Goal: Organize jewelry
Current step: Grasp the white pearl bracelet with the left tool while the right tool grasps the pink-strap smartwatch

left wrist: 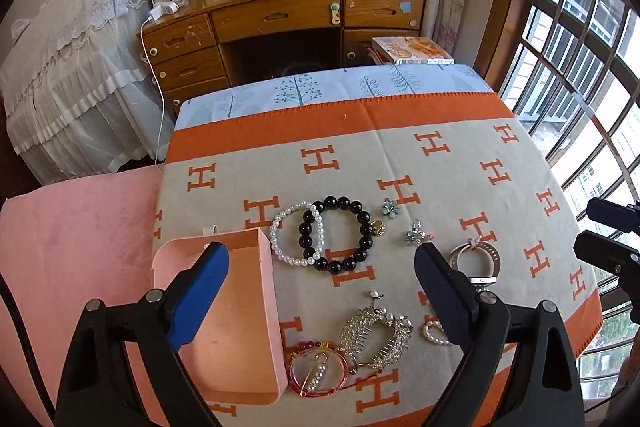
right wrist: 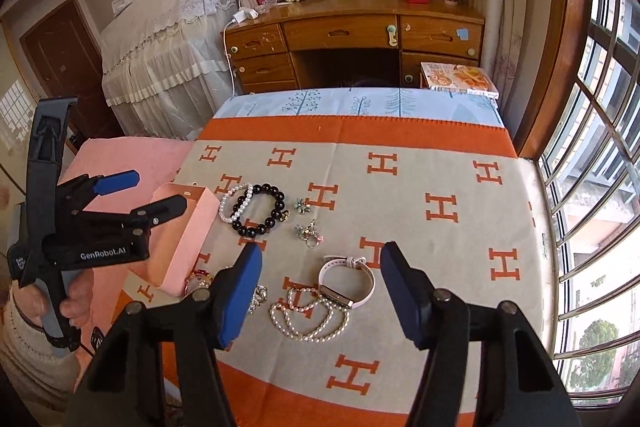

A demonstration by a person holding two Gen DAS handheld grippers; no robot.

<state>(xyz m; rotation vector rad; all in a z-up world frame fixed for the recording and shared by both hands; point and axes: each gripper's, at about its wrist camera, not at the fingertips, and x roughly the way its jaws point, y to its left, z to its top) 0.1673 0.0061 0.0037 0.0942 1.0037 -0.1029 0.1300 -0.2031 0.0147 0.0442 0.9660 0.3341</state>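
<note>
Left gripper point(left wrist: 322, 283) tilted down above pink box point(left wrist: 236, 327), jaws spread, empty. Right gripper point(right wrist: 320, 291) spread, empty, right of box. Pearl necklace point(right wrist: 310, 319) seen only in right view.

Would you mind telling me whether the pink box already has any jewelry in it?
Empty. The left wrist view shows the pink box with its floor bare; the bracelets, such as the black bead bracelet, lie outside on the blanket.

In the left wrist view, a finger point(left wrist: 448, 299) covers part of the watch point(left wrist: 478, 261) and the small pearl ring point(left wrist: 434, 333). In the right wrist view, a finger point(right wrist: 238, 295) hides most of the comb point(right wrist: 260, 297), and the box point(right wrist: 188, 235) hides most of the bangle point(right wrist: 199, 282). The flower pieces point(right wrist: 308, 231) are too small to identify.
</note>
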